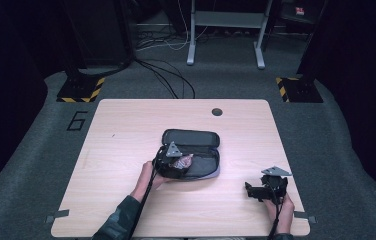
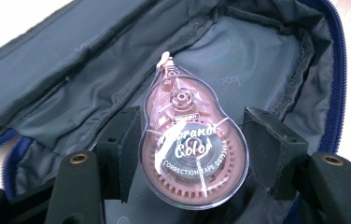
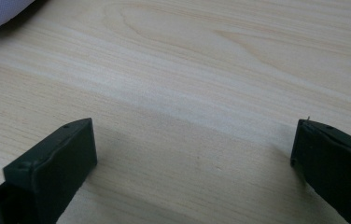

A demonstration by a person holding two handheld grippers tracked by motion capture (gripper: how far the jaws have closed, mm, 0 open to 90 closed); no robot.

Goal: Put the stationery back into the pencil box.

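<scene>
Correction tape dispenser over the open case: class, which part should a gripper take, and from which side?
Grip the correction tape dispenser across its wide round body, coming from the rounded end opposite the narrow tip. The flat edges there suit the left gripper, whose fingers flank it.

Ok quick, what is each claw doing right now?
Left gripper: jaws around the pink correction tape over the open pencil case; whether it grips cannot be told.
Right gripper: open, holding nothing, above the table.
</scene>
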